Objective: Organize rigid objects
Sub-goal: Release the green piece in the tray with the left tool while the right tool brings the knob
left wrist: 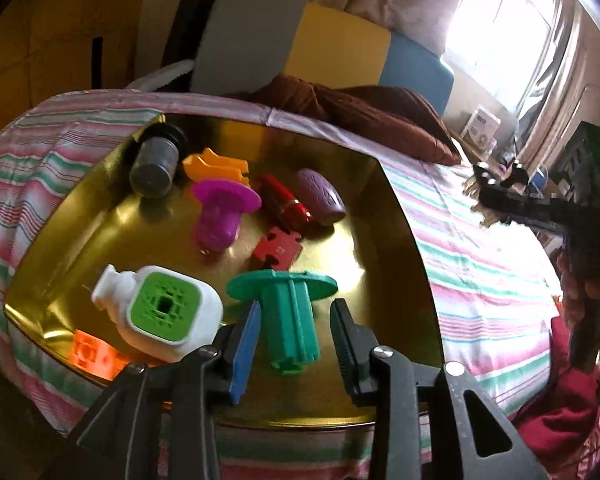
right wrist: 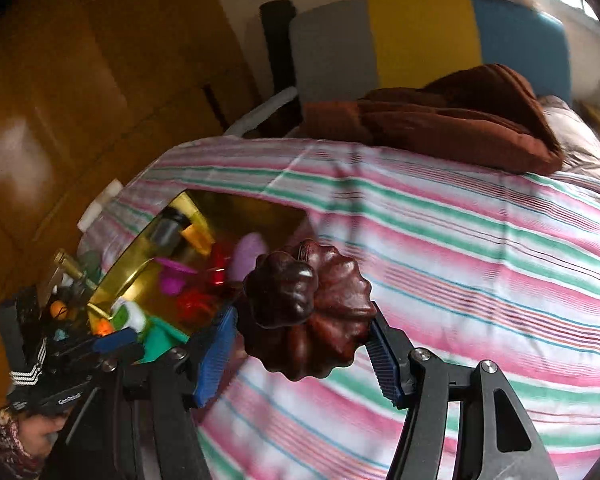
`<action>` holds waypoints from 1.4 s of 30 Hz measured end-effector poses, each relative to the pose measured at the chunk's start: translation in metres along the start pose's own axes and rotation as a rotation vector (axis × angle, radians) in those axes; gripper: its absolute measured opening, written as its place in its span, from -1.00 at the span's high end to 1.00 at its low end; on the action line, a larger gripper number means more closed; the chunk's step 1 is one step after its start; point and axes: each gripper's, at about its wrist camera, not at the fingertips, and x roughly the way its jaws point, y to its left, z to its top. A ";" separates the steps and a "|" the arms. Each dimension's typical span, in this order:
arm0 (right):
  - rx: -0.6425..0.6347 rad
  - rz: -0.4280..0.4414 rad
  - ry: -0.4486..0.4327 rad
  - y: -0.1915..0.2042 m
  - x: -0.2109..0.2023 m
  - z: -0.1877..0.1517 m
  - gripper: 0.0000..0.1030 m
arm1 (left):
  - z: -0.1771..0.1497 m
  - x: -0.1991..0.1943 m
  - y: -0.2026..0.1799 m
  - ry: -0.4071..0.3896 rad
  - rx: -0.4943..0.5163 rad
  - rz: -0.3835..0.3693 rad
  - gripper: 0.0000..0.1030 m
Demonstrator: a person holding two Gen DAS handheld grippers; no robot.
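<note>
A gold tray [left wrist: 396,216] lies on a striped bedspread. In it are a green flanged peg [left wrist: 288,308], a white plug-in with a green face [left wrist: 164,312], a magenta peg [left wrist: 220,212], a red puzzle piece [left wrist: 276,248], a red tube [left wrist: 284,200], a purple oval [left wrist: 320,196], an orange piece [left wrist: 216,164], a grey cylinder [left wrist: 156,160] and an orange brick [left wrist: 92,354]. My left gripper [left wrist: 296,340] is open, its jaws either side of the green peg. My right gripper [right wrist: 300,340] is shut on a dark brown ribbed wooden object [right wrist: 312,312], held over the bedspread right of the tray [right wrist: 128,268].
The striped bedspread [right wrist: 460,260] stretches to the right of the tray. A brown blanket [right wrist: 460,120] lies at the far end of the bed, against a grey, yellow and blue headboard [right wrist: 420,36]. A wooden wardrobe [right wrist: 60,100] stands on the left. A bright window [left wrist: 500,20] is at the right.
</note>
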 end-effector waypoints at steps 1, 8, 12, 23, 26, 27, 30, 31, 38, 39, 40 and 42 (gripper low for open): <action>-0.006 0.008 0.001 0.007 0.002 0.000 -0.22 | 0.001 -0.002 0.001 -0.008 -0.006 0.001 0.28; -0.044 0.006 0.021 0.053 0.011 -0.004 -0.22 | 0.004 -0.020 0.007 -0.061 -0.020 0.000 0.28; -0.061 0.009 0.022 0.071 0.015 -0.005 -0.22 | 0.005 -0.024 0.010 -0.074 -0.023 0.002 0.28; -0.096 -0.009 0.055 0.111 0.036 -0.007 -0.22 | 0.008 -0.029 0.023 -0.088 -0.065 0.045 0.28; -0.094 -0.004 0.067 0.118 0.043 -0.008 -0.22 | 0.010 -0.030 0.030 -0.091 -0.084 0.052 0.28; -0.094 -0.002 0.070 0.119 0.044 -0.008 -0.22 | 0.010 -0.031 0.032 -0.092 -0.091 0.054 0.28; -0.101 -0.004 0.080 0.127 0.052 -0.009 -0.22 | 0.011 -0.033 0.038 -0.097 -0.109 0.059 0.28; -0.104 -0.005 0.084 0.128 0.054 -0.010 -0.22 | 0.012 -0.035 0.040 -0.101 -0.115 0.061 0.28; -0.105 -0.040 0.114 0.131 0.073 -0.012 -0.22 | 0.014 -0.037 0.049 -0.107 -0.137 0.077 0.27; -0.101 -0.048 0.119 0.130 0.076 -0.012 -0.22 | 0.014 -0.037 0.050 -0.107 -0.139 0.083 0.27; -0.095 -0.058 0.125 0.128 0.079 -0.011 -0.22 | 0.014 -0.037 0.051 -0.106 -0.141 0.089 0.27; -0.083 -0.076 0.138 0.123 0.086 -0.010 -0.22 | 0.014 -0.037 0.054 -0.107 -0.150 0.092 0.27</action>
